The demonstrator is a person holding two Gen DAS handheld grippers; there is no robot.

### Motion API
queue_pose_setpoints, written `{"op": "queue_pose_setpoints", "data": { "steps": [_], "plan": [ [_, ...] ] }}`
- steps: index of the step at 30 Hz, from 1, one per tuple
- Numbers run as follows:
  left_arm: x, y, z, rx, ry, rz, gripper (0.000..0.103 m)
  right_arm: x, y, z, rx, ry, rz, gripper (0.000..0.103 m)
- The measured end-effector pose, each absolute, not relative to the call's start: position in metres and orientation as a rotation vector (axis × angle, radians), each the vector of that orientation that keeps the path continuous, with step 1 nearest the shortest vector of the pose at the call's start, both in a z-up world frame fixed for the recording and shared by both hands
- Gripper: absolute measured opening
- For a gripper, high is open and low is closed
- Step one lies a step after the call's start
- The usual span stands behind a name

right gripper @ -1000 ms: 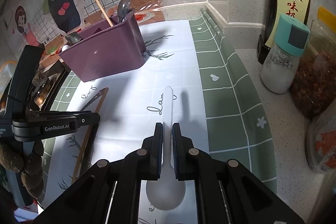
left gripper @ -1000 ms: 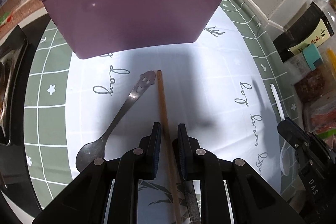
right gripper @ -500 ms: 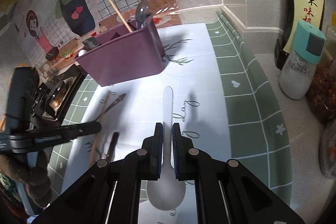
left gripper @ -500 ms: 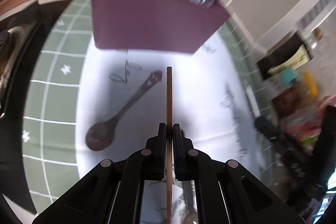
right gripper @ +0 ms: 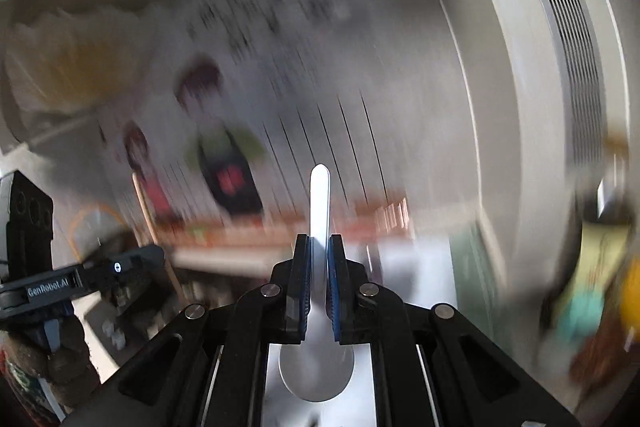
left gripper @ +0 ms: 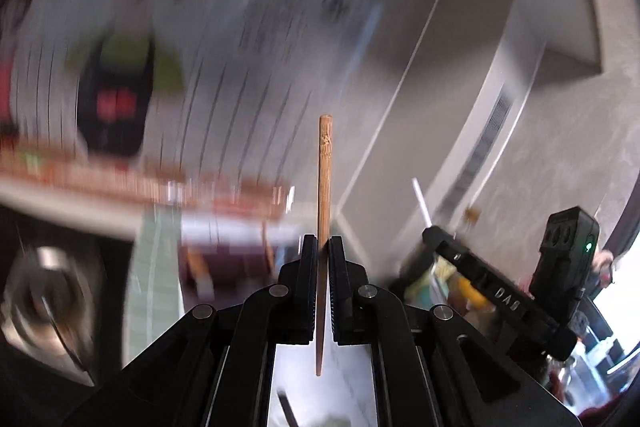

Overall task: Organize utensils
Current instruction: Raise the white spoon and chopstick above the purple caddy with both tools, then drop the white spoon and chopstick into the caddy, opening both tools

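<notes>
Blurred wall (left gripper: 404,39) with a cartoon sticker (right gripper: 228,171) fills the background of both views, and a vent (right gripper: 568,39) runs down at right. Left gripper (left gripper: 323,247) pinches a chopstick (left gripper: 325,163) with its fingers nearly together; the stick rises straight past the tips, clear of the counter. Right gripper (right gripper: 318,245) clamps a white spoon (right gripper: 319,195) by the handle, fingers narrow, bowl hanging below them. A purple holder (left gripper: 236,259) shows smeared, low behind the left fingers.
</notes>
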State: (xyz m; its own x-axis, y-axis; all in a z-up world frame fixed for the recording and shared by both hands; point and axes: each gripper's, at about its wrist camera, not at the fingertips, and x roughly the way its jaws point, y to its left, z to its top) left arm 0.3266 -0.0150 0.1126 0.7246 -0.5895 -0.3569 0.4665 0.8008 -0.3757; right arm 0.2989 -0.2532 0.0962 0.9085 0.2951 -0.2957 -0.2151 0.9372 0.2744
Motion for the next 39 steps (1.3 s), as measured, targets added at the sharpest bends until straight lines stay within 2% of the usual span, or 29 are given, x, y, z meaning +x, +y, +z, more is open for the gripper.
{"op": "queue_pose_setpoints", "data": {
  "steps": [3, 6, 14, 19, 24, 27, 30, 34, 39],
  "plan": [
    [0.337, -0.004, 0.149, -0.238, 0.380, -0.551, 0.005, 0.309, -0.244, 0.137, 0.185, 0.205, 0.324, 0.008],
    [0.356, 0.003, 0.158, -0.239, 0.344, -0.506, 0.005, 0.330, -0.241, 0.142, 0.203, 0.169, 0.381, 0.008],
    [0.426, 0.008, 0.099, -0.259, 0.457, -0.395, 0.005, 0.405, -0.229, 0.075, 0.272, 0.300, 0.389, 0.008],
    [0.448, 0.006, 0.065, -0.268, 0.516, -0.381, 0.005, 0.434, -0.222, 0.027, 0.275, 0.390, 0.360, 0.008],
    [0.462, -0.004, 0.041, -0.253, 0.550, -0.395, 0.005, 0.449, -0.227, 0.001, 0.296, 0.421, 0.358, 0.008],
    [0.473, -0.009, 0.022, -0.277, 0.597, -0.433, 0.011, 0.451, -0.228, -0.012, 0.313, 0.437, 0.392, 0.011],
    [0.477, -0.013, 0.011, -0.267, 0.640, -0.466, 0.037, 0.446, -0.235, -0.020, 0.321, 0.476, 0.356, 0.014],
    [0.463, -0.007, 0.008, -0.255, 0.659, -0.439, 0.038, 0.417, -0.246, -0.012, 0.299, 0.486, 0.325, 0.016],
    [0.425, 0.011, 0.008, -0.244, 0.666, -0.396, 0.038, 0.363, -0.244, 0.004, 0.213, 0.524, 0.277, 0.026]
  ]
}}
